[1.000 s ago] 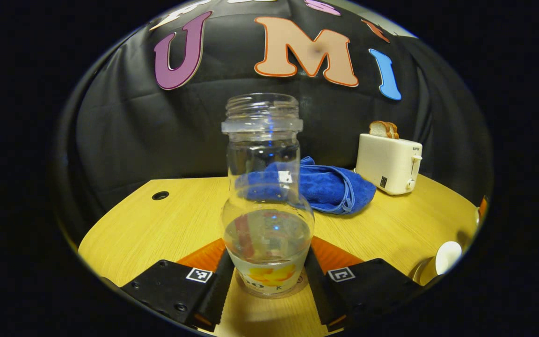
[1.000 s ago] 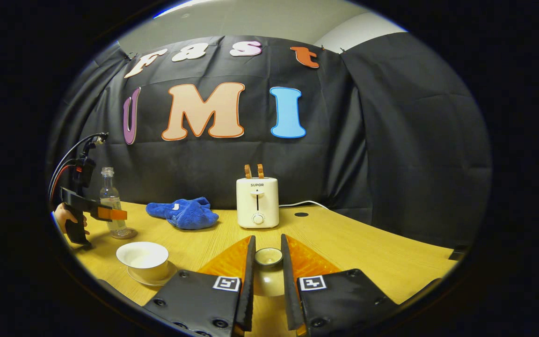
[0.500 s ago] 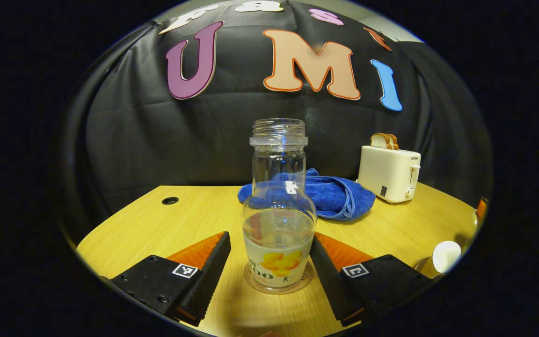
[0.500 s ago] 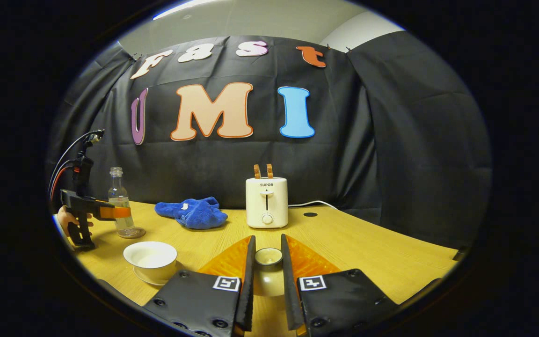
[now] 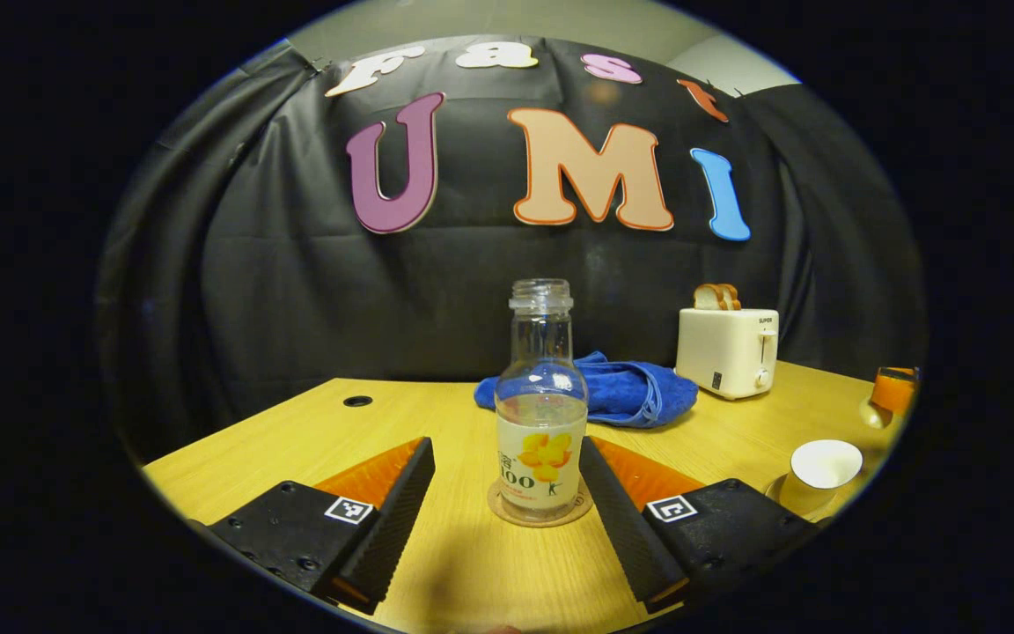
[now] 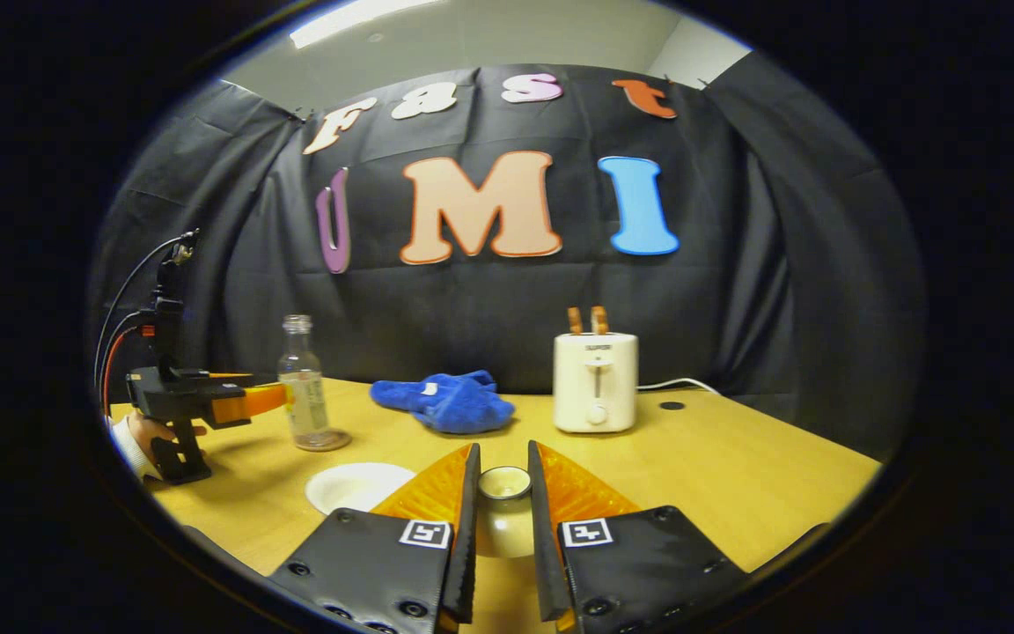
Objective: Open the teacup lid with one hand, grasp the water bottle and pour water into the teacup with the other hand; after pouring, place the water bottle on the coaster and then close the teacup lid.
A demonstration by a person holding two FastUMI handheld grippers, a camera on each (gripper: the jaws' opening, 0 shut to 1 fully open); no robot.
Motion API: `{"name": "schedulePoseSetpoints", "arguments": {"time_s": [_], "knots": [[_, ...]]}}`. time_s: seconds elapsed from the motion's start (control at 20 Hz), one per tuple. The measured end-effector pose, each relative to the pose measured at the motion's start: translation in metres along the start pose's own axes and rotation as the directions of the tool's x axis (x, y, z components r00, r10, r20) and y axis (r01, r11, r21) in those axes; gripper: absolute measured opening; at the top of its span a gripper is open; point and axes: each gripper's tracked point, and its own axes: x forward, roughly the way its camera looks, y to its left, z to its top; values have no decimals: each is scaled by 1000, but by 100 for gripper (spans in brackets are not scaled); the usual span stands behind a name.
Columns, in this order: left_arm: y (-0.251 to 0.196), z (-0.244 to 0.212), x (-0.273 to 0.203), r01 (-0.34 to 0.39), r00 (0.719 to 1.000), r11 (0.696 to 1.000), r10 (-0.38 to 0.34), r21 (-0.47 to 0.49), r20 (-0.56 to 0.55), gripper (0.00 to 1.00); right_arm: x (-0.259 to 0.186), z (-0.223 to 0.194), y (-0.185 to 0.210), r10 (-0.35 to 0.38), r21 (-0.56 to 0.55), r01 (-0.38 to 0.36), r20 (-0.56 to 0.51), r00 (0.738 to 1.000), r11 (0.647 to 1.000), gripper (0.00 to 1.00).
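Note:
A clear water bottle (image 5: pixel 542 405) with a flower label stands upright and uncapped on a round coaster (image 5: pixel 540 513), about a third full. My left gripper (image 5: pixel 505 458) is open, one finger on each side of the bottle with a gap to the glass. The white teacup (image 5: pixel 820 467) sits lidless on its saucer at the right. In the right gripper view, my right gripper (image 6: pixel 503 471) is shut on the knob of the teacup lid (image 6: pixel 504 528). The teacup (image 6: pixel 356 484) lies just left of its fingers, with the bottle (image 6: pixel 303 383) and left gripper (image 6: pixel 265 399) farther left.
A white toaster (image 6: pixel 595 383) holding bread slices stands at the back of the wooden table (image 6: pixel 736 475). A crumpled blue cloth (image 6: pixel 445 403) lies between toaster and bottle. A person's hand (image 6: pixel 150 436) holds the left gripper's handle. The table has a cable hole (image 5: pixel 357 401).
My left gripper let go of the bottle on the coaster, opened and drew back from it. My right gripper, still holding the lid, shifted toward the teacup.

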Motion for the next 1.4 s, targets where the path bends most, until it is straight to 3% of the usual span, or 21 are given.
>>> {"name": "schedulePoseSetpoints", "arguments": {"time_s": [0.3,0.5,1.1,1.4], "knots": [[25,1,-29,-59,998,998,59,-20,21,96,19,-4,59,193,9,-193,-13,981,981,31],[31,3,-37,-90,996,996,90,-20,24,96,24,-14,79,259,2,-259,-72,963,966,31],[29,3,-39,-89,996,996,89,-22,22,96,31,-26,79,243,18,-243,-155,958,970,31],[29,3,-39,-89,996,996,89,-22,21,96,30,-25,75,232,20,-231,-154,961,973,40]]}}
